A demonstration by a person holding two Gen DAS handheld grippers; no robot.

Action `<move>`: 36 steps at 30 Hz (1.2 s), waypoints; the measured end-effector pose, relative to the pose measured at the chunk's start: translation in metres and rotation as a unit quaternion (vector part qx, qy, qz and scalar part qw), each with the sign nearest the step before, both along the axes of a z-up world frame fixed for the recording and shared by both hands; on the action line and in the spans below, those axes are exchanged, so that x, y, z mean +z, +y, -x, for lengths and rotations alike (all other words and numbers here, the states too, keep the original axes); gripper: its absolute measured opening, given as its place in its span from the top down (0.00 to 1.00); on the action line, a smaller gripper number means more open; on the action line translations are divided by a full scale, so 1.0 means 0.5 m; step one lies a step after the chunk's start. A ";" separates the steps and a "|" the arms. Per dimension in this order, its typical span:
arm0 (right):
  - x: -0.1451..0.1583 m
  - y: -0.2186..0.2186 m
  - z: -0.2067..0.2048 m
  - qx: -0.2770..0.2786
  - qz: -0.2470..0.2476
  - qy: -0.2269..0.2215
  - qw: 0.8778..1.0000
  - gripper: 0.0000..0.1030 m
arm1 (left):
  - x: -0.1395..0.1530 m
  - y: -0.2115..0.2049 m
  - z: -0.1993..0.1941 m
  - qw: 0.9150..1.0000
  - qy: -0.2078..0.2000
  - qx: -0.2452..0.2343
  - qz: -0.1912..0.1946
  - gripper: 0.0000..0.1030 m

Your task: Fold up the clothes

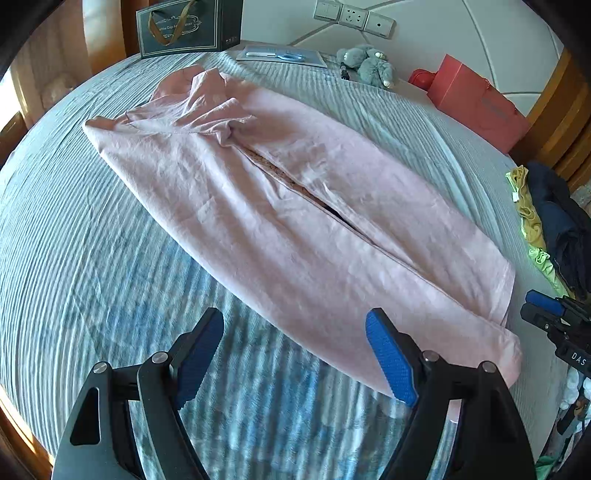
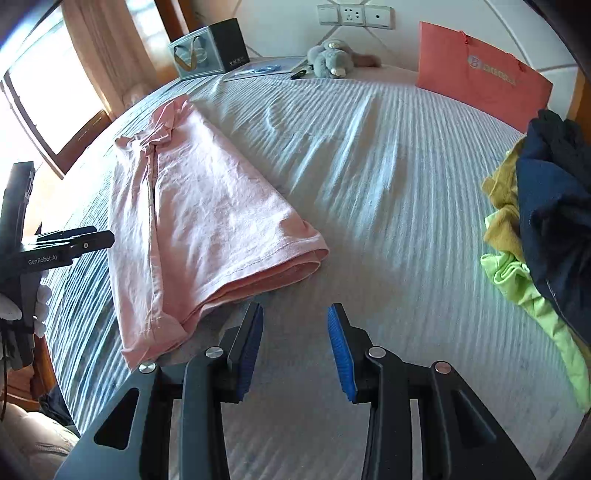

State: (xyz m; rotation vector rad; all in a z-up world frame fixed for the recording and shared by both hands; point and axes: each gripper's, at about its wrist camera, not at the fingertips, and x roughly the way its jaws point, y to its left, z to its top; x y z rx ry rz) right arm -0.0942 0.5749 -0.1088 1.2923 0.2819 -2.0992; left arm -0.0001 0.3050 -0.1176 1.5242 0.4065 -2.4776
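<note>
A pink shirt (image 1: 280,206) lies on the striped blue-grey bedspread (image 1: 92,258), both sides folded in to a long strip, collar end far. It also shows in the right wrist view (image 2: 207,221) at left. My left gripper (image 1: 295,332) is open and empty, just above the bedspread at the shirt's near hem; its right finger (image 1: 391,362) overlaps the hem corner. My right gripper (image 2: 295,332) is open and empty, just right of the hem's near corner. The right gripper also shows in the left wrist view (image 1: 554,314), the left one in the right wrist view (image 2: 74,240).
A pile of dark blue, mustard and lime clothes (image 2: 535,229) lies at the bed's right edge. At the head end stand a dark gift bag (image 1: 184,26), a grey plush toy (image 1: 369,62), a coral paper bag (image 2: 480,74) and a flat folder (image 1: 284,55). A window (image 2: 48,92) is left.
</note>
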 end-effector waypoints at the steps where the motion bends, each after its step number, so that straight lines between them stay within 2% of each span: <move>1: 0.002 0.001 0.009 0.020 0.007 0.005 1.000 0.65 | 0.004 0.022 -0.004 1.000 0.005 0.013 0.010 0.22; 5: 0.002 -0.004 0.051 0.122 0.016 0.033 0.992 0.65 | 0.011 0.112 -0.017 0.995 0.019 0.089 0.039 0.22; 8: -0.007 -0.010 0.083 0.195 0.024 0.045 0.979 0.64 | 0.008 0.167 -0.030 0.986 0.018 0.162 0.044 0.22; 10: -0.013 -0.010 0.095 0.232 0.022 0.050 0.971 0.59 | 0.001 0.202 -0.038 0.980 0.010 0.197 0.043 0.22; 12: -0.017 -0.006 0.101 0.259 0.024 0.056 0.964 0.45 | -0.002 0.236 -0.041 0.975 0.003 0.218 0.044 0.22; 14: -0.021 0.002 0.102 0.282 0.029 0.064 0.957 0.42 | -0.003 0.270 -0.045 0.971 0.002 0.231 0.053 0.22; 18: -0.031 0.013 0.104 0.314 0.034 0.076 0.946 0.42 | -0.017 0.304 -0.051 0.966 -0.006 0.251 0.057 0.22; 22: -0.040 0.002 0.094 0.357 0.029 0.077 0.931 0.42 | -0.011 0.314 -0.068 0.960 -0.002 0.273 0.066 0.22; 24: -0.043 -0.008 0.093 0.369 0.034 0.076 0.926 0.42 | -0.018 0.313 -0.068 0.957 -0.005 0.283 0.059 0.22; 26: -0.046 -0.019 0.097 0.372 0.034 0.080 0.924 0.42 | -0.027 0.311 -0.066 0.955 -0.006 0.294 0.050 0.21; 31: -0.052 -0.033 0.097 0.380 0.035 0.087 0.920 0.45 | -0.032 0.312 -0.050 0.949 -0.003 0.310 0.059 0.16; 36: -0.046 -0.039 0.097 0.377 0.046 0.091 0.920 0.47 | -0.029 0.309 -0.063 0.950 0.002 0.308 0.045 0.16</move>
